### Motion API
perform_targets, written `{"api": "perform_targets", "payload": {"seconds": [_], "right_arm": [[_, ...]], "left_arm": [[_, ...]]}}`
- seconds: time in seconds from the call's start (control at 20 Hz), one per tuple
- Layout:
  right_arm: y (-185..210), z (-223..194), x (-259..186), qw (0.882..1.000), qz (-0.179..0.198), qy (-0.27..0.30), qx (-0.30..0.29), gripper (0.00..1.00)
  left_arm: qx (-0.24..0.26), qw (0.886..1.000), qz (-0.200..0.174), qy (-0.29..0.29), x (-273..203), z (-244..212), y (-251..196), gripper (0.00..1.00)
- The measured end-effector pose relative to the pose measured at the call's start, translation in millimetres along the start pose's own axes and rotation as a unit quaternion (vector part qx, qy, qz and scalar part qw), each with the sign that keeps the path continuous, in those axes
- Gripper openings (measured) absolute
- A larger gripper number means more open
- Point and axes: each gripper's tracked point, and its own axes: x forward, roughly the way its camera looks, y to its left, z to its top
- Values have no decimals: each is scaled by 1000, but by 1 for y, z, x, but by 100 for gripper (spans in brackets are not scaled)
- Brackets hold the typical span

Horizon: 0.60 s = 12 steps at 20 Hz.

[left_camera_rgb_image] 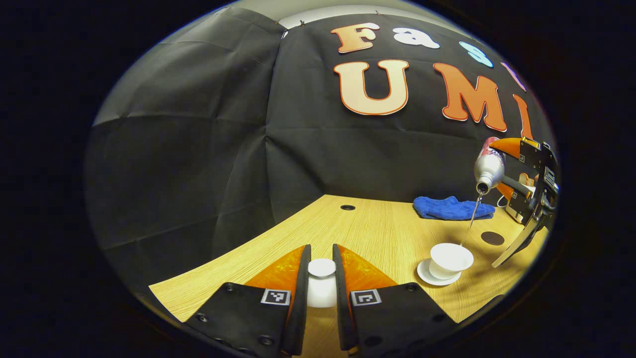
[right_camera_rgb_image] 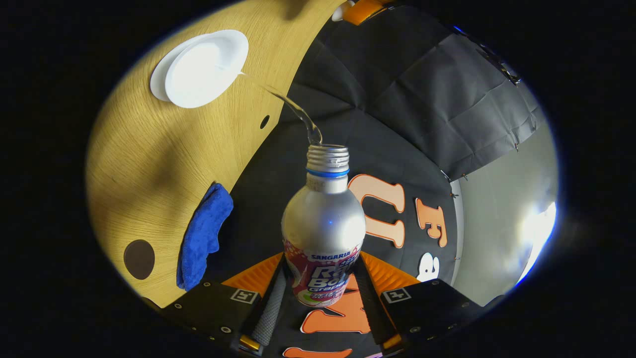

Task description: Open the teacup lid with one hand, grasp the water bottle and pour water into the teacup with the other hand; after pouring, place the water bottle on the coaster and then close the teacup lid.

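In the left gripper view, the left gripper (left_camera_rgb_image: 321, 271) has its two fingers clenched on the white teacup lid (left_camera_rgb_image: 321, 268), one finger pressing each side of it, and holds the lid above the wooden table (left_camera_rgb_image: 367, 228), off to the left of the teacup. In the right gripper view, the right gripper (right_camera_rgb_image: 323, 283) is clamped on the lower, labelled part of the silver water bottle (right_camera_rgb_image: 324, 219), a finger against each side. The bottle is uncapped and tipped over, its threaded mouth pointing toward the table, and a thin stream of water (right_camera_rgb_image: 293, 107) arcs from the mouth to the rim of the white teacup (right_camera_rgb_image: 201, 74). The teacup stands open on its white saucer (right_camera_rgb_image: 156, 82). Seen from the left gripper view, the bottle hangs high at the far right, above and a little behind the teacup, with the stream falling to the cup's far edge. A round dark brown coaster (right_camera_rgb_image: 139, 258) lies flat on the table just beside the blue cloth (right_camera_rgb_image: 203, 231), apart from the cup, with nothing standing on it. The blue cloth is bunched near the table's back edge, close to the black cloth wall (left_camera_rgb_image: 198, 149). A small dark round hole (left_camera_rgb_image: 348, 207) sits in the tabletop to the left of the cloth.
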Motion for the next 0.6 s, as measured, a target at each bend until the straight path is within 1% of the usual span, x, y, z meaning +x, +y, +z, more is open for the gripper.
{"api": "perform_targets", "payload": {"seconds": [0.15,0.6], "right_arm": [[-3,1,1,1000,-11,-3,-18,76],[-7,3,6,998,0,-39,-49,76]], "left_arm": [[1,1000,-1,0,-1,1,-1,30],[2,1000,-1,2,-5,1,-1,30]]}}
